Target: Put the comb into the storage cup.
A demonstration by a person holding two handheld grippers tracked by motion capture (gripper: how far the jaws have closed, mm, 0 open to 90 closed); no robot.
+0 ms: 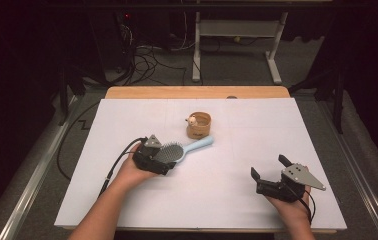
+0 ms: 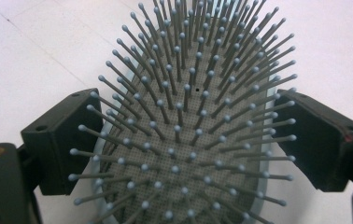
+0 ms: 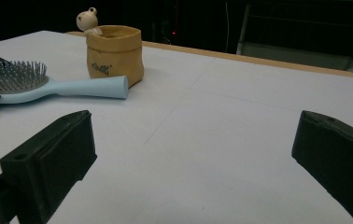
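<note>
The white table top has wide bare room across its right half and near edge, and a strip of bare wood runs along its far edge. On it I count 1 light-blue hairbrush, 1 tan pot with a small bear figure on its rim, and 2 grippers. The hairbrush lies left of centre, bristles up, its handle end touching or just beside the pot's base. The left gripper straddles the brush head, 1 jaw at each side, right at the rim; whether they press I cannot tell. The right gripper rests well apart near the right front corner, jaws spread wide around nothing. The pot is all that crowds the brush.
</note>
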